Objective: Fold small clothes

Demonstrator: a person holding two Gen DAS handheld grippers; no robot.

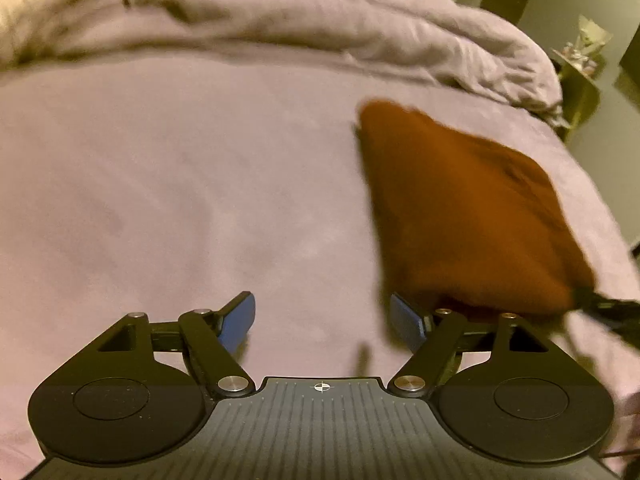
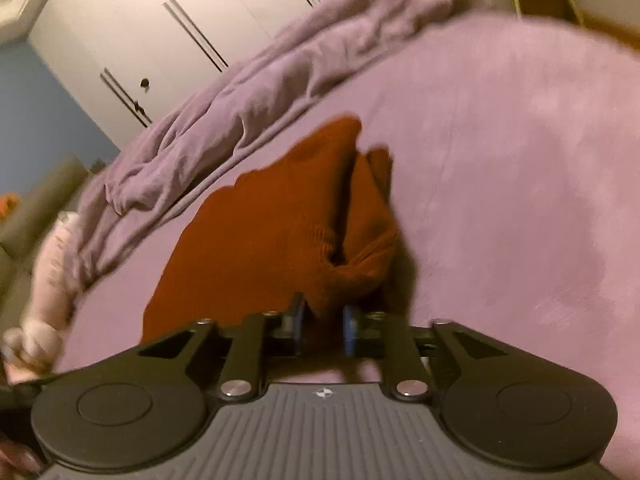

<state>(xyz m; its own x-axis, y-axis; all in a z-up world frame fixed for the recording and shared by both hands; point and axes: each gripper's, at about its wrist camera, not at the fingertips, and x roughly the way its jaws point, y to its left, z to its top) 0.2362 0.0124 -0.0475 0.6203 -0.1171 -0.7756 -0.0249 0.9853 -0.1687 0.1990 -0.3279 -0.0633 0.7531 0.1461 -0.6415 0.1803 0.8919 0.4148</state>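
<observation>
A rust-brown knit garment (image 1: 460,208) lies bunched on the lilac bed sheet (image 1: 180,200), to the right in the left wrist view. My left gripper (image 1: 322,320) is open and empty over bare sheet, its right finger close to the garment's near edge. In the right wrist view the same garment (image 2: 272,232) is folded over itself, and my right gripper (image 2: 324,328) is shut on its near edge, the cloth pinched between the blue pads (image 2: 349,330). The right gripper's tip (image 1: 600,300) shows at the garment's near right corner in the left wrist view.
A crumpled lilac duvet (image 1: 320,28) is heaped along the far side of the bed. White wardrobe doors (image 2: 160,32) stand beyond it. A small bedside table (image 1: 580,64) stands off the bed's far right corner. A pinkish cloth (image 2: 52,264) lies at the left edge.
</observation>
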